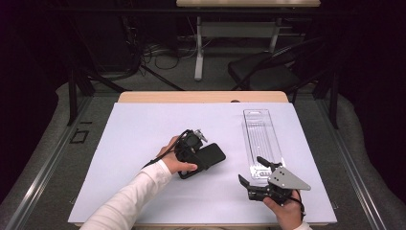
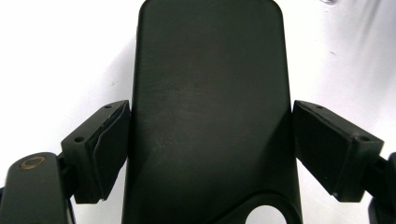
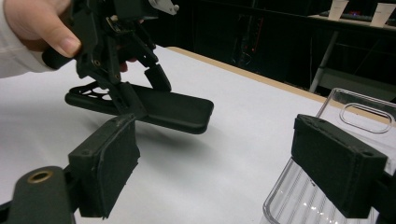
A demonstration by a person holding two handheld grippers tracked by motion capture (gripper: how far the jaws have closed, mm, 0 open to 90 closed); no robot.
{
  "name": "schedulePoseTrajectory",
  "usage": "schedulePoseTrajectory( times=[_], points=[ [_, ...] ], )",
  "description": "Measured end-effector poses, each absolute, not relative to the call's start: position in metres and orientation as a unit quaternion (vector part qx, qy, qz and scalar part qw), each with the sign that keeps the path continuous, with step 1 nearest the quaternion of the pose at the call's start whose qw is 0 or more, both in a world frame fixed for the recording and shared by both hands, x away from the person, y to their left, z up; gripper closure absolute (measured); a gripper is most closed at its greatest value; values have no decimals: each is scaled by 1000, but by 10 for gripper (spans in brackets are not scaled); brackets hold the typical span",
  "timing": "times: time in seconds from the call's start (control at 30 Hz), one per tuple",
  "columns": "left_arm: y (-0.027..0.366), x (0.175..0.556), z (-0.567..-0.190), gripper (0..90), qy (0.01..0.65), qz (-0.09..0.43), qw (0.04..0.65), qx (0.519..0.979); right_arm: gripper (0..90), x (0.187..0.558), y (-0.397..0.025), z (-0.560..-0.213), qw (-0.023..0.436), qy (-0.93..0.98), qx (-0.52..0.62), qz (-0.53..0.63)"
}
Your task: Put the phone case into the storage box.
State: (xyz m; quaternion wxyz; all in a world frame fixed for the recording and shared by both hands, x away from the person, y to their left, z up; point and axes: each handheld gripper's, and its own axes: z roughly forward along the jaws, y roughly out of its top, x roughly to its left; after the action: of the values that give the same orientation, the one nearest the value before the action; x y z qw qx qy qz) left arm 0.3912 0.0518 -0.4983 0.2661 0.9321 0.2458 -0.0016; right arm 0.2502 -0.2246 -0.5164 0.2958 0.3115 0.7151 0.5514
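Your left gripper (image 1: pixel 203 152) straddles the black phone case (image 1: pixel 209 157) mid-mat, jaws along both long edges, one touching, the other showing a sliver of gap, so whether it pinches I can't tell; the case's far end lifts off the white mat (image 1: pixel 143 143); your right gripper (image 1: pixel 253 175) hovers spread wide just beside the clear tray (image 1: pixel 258 132).
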Motion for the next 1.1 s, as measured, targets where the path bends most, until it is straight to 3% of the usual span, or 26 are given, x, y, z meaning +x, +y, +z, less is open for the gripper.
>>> schedulePoseTrajectory(
  times=[1.1],
  points=[
    [71, 364, -456, 149, 238, -1, 262, 935, 145, 264, -201, -495, 289, 761, 258, 521]
  ],
)
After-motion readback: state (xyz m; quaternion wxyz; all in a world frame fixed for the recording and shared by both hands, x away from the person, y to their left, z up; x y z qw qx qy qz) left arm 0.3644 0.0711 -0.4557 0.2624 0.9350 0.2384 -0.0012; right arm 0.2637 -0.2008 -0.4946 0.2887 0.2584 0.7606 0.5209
